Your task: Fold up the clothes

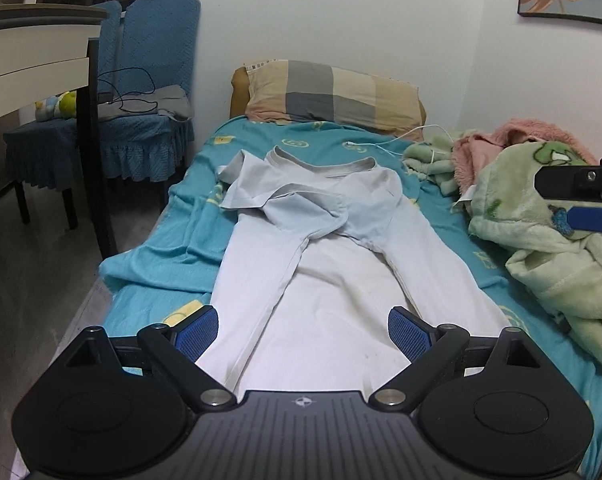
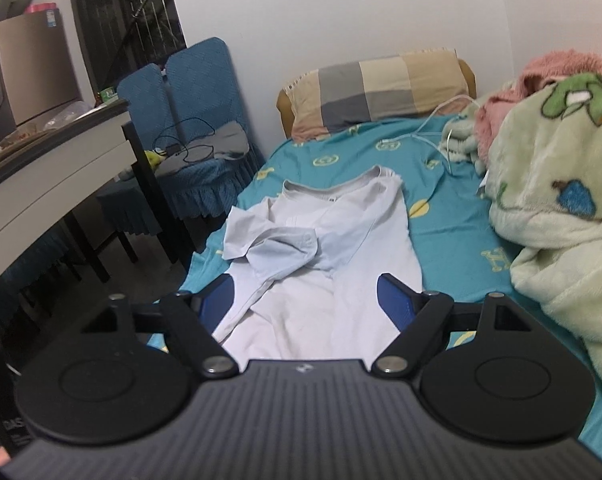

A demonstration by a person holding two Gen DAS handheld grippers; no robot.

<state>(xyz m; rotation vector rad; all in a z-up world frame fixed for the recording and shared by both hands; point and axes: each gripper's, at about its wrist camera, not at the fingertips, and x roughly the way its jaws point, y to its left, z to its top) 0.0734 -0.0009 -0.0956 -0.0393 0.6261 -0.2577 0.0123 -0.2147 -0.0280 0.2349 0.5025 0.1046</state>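
A white T-shirt (image 1: 325, 264) lies flat on the teal bed sheet (image 1: 173, 248), collar toward the pillow, both sides folded in over the middle, one sleeve crumpled near the collar. It also shows in the right wrist view (image 2: 325, 256). My left gripper (image 1: 303, 334) is open and empty, above the shirt's near hem. My right gripper (image 2: 305, 304) is open and empty, above the shirt's lower half; its fingertips (image 1: 581, 216) show at the right edge of the left wrist view.
A checked pillow (image 1: 333, 94) lies at the bed's head. Green and pink blankets (image 1: 541, 216) are heaped along the right side, with a white cable (image 1: 385, 140). Blue-covered chairs (image 1: 149, 92) and a white table (image 1: 33, 48) stand left of the bed.
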